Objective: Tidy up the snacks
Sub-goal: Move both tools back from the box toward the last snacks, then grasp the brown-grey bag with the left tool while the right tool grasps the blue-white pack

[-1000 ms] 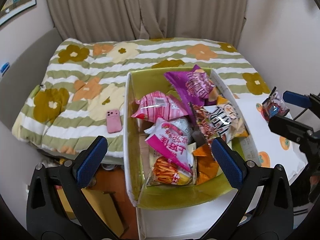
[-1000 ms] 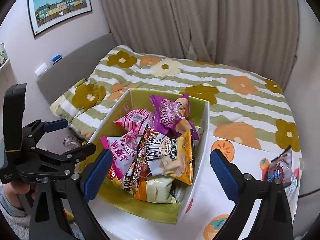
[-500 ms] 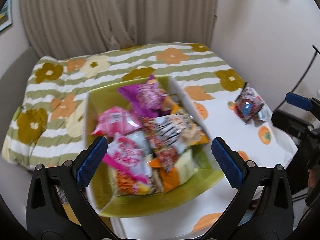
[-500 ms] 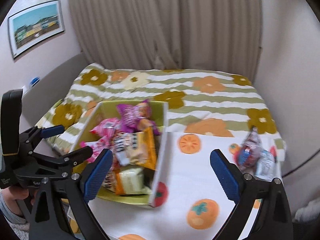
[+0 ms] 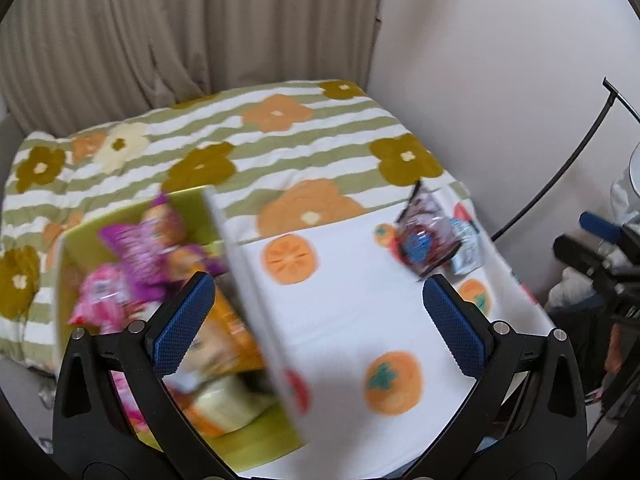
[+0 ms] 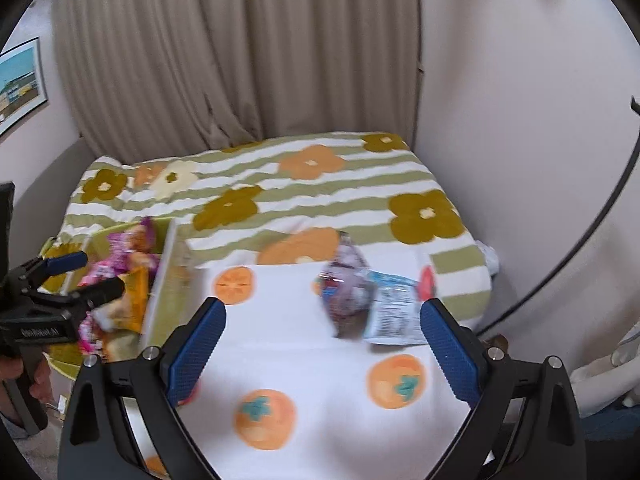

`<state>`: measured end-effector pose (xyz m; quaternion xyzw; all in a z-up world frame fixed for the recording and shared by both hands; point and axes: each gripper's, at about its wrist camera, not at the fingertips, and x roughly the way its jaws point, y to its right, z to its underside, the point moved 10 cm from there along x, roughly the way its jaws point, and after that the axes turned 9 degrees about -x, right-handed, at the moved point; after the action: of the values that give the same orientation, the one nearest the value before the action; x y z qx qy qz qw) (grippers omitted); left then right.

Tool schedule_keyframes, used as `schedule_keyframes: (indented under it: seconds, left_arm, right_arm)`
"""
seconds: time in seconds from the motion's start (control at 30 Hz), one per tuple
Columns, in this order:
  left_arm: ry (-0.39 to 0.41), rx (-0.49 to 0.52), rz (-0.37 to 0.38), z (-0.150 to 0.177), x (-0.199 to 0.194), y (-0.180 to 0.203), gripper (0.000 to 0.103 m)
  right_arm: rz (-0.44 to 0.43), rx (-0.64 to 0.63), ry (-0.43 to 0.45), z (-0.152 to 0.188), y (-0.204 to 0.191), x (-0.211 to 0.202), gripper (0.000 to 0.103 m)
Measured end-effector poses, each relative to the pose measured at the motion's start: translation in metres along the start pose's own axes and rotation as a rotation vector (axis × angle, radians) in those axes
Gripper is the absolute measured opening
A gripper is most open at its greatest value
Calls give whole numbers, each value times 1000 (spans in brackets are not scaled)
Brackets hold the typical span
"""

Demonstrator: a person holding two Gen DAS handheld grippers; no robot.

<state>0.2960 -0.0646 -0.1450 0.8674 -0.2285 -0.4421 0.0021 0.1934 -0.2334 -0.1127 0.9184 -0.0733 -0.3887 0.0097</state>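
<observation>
Snack packets (image 6: 362,300) lie on the cloth just beyond the wide-open, empty right tool (image 6: 322,344)

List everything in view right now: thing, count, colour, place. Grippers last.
box: 1, green inside with white walls, left side of the tablecloth
packets in box: several, purple, pink, orange; blur hides the exact count
loose packets: 2, one dark purple, one white-blue, touching, far right of the tablecloth
tablecloth: 1, white with orange fruit prints, on the table
bedspread: 1, green-white stripes with flowers, behind the table
curtain: 1, beige, back wall
picture: 1, left wall
left gripper: open, empty
right gripper: open, empty
</observation>
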Motion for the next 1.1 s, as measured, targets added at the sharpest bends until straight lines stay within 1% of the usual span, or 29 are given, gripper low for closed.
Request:
schedule_keyframes:
  seconds: [0.07, 0.17, 0.33, 0.5, 0.63, 0.8, 0.93, 0.97, 1.0, 1.03, 1.07, 1.1]
  left_arm:
    - [-22, 2, 13, -8, 19, 24, 103]
    - [-67, 1, 37, -20, 51, 57, 103]
    - [-143, 7, 47, -33, 108, 104, 103]
    - [-234, -5, 47, -28, 167, 139, 103]
    - [-293, -1, 33, -14, 212, 155, 103]
    - [-337, 4, 14, 4, 240, 157, 103]
    - [-360, -16, 1, 12, 252, 148, 102]
    - [-365, -21, 2, 14, 254, 146, 100]
    - [-373, -32, 10, 15, 255, 144, 93]
    - [-383, -38, 11, 17, 257, 142, 80]
    - [-394, -39, 8, 19, 259, 141, 73]
    - [-405, -43, 9, 22, 261, 139, 70]
  right_arm:
    - [8, 5, -19, 4, 23, 11, 97]
    - [-16, 23, -52, 9, 53, 33, 97]
    - [-48, 21, -107, 19, 84, 66, 97]
    - [-84, -11, -164, 35, 97, 106, 97]
    - [-125, -55, -198, 50, 98, 140, 97]
    - [-182, -109, -239, 64, 91, 179, 97]
    - [-218, -141, -261, 68, 83, 196, 97]
    - [-223, -147, -265, 69, 82, 200, 97]
    - [-224, -151, -270, 70, 81, 203, 97]
    - [-226, -153, -276, 72, 81, 206, 97]
    - [-228, -152, -281, 72, 80, 208, 97]
    - [-227, -150, -289, 73, 80, 211, 97]
